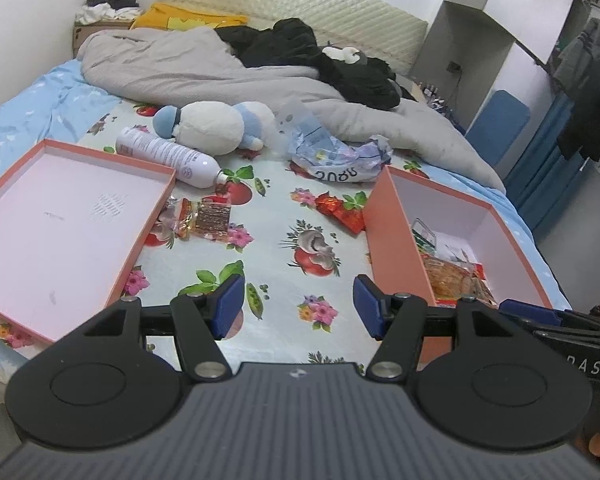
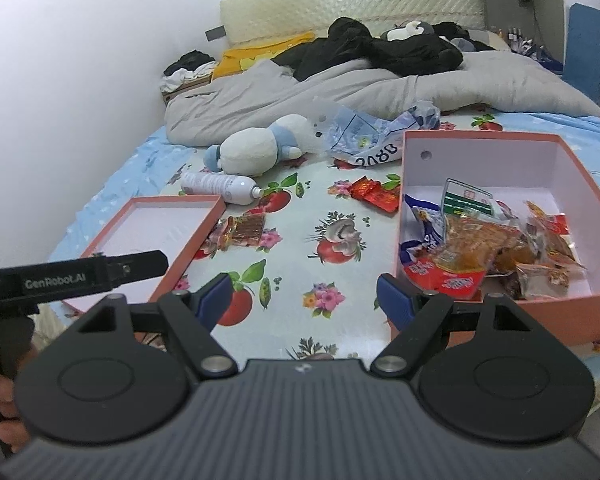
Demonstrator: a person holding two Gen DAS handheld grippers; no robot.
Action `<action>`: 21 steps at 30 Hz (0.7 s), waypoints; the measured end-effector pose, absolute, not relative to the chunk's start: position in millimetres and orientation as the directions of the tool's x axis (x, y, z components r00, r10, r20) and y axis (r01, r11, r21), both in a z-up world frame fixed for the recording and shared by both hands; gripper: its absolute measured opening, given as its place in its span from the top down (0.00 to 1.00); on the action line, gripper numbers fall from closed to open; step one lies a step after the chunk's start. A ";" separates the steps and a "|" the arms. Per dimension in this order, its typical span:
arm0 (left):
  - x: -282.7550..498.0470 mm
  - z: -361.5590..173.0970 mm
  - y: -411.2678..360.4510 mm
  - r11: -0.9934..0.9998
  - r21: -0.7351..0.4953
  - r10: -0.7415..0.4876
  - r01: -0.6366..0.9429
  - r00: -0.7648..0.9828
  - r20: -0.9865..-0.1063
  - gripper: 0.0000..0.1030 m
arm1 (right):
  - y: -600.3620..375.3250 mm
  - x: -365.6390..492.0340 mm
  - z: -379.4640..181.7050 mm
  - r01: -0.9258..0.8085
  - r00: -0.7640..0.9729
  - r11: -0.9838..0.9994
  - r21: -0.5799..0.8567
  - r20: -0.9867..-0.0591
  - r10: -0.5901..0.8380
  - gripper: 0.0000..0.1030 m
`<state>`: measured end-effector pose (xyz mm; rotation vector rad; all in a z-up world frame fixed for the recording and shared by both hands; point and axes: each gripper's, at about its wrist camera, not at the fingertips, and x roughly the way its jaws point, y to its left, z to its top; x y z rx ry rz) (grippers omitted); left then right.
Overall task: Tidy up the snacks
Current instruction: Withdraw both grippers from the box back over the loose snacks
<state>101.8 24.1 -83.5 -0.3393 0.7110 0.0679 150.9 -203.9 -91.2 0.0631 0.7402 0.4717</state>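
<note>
A deep pink box (image 2: 476, 304) at the right holds several snack packets (image 2: 480, 248); it also shows in the left wrist view (image 1: 396, 240). Its shallow pink lid (image 1: 60, 224) lies empty at the left, also in the right wrist view (image 2: 160, 232). Two snacks lie loose on the floral cloth: a brown-orange packet (image 1: 204, 218) (image 2: 242, 230) beside the lid, and a red packet (image 1: 340, 210) (image 2: 376, 194) near the box's far corner. My left gripper (image 1: 298, 306) is open and empty above the cloth. My right gripper (image 2: 304, 300) is open and empty beside the box.
A white spray bottle (image 1: 168, 156), a plush toy (image 1: 216, 126) and a crumpled plastic bag (image 1: 336, 156) lie behind the snacks. A grey duvet (image 1: 204, 72) with black clothes (image 1: 312, 56) fills the back of the bed. The left gripper's body (image 2: 72, 274) crosses the right view's left edge.
</note>
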 end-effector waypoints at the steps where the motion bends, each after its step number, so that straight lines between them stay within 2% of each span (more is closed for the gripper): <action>1: 107.0 -86.2 26.9 0.942 -0.284 -0.054 -0.179 0.754 -0.655 0.36 | -201.8 155.3 -92.8 -0.389 0.636 0.895 0.217 -0.640 0.432 0.22; 13: 181.2 -125.5 53.9 0.934 -0.299 -0.070 -0.196 0.720 -0.691 0.36 | -173.3 215.5 -109.3 -0.367 0.623 0.909 0.198 -0.673 0.398 0.22; 21: 238.9 -167.1 71.4 0.946 -0.251 -0.052 -0.205 0.669 -0.742 0.31 | -147.8 267.2 -133.6 -0.365 0.611 0.907 0.209 -0.681 0.403 0.23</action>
